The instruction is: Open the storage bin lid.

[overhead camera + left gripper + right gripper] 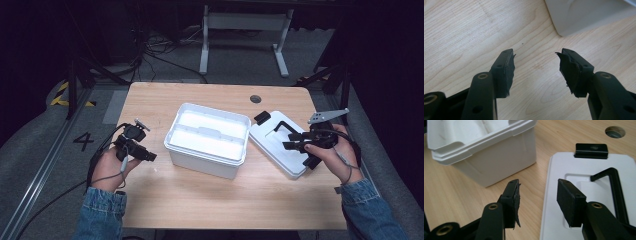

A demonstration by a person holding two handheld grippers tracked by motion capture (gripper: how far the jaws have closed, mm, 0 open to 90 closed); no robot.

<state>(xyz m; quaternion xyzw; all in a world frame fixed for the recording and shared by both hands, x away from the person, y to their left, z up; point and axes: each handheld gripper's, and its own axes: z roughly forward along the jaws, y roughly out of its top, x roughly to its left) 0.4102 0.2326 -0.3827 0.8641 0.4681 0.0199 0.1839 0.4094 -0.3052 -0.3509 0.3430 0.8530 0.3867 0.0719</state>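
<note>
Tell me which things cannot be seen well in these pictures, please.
- White box floor: glare washes it out in the high view; the wall hides it in the right gripper view.
- Lid: its near part is behind the right tongs.
- Box in the left gripper view: cut off by the top edge.

Smooth white plastic box (207,136) on matt wood-grain table (210,200)

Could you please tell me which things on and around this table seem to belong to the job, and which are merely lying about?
Likely the job:
white box, open
white lid with black handle, flat beside it
left gripper and right gripper, both open

Just there:
table's cable hole
floor cables
white frame behind
</note>
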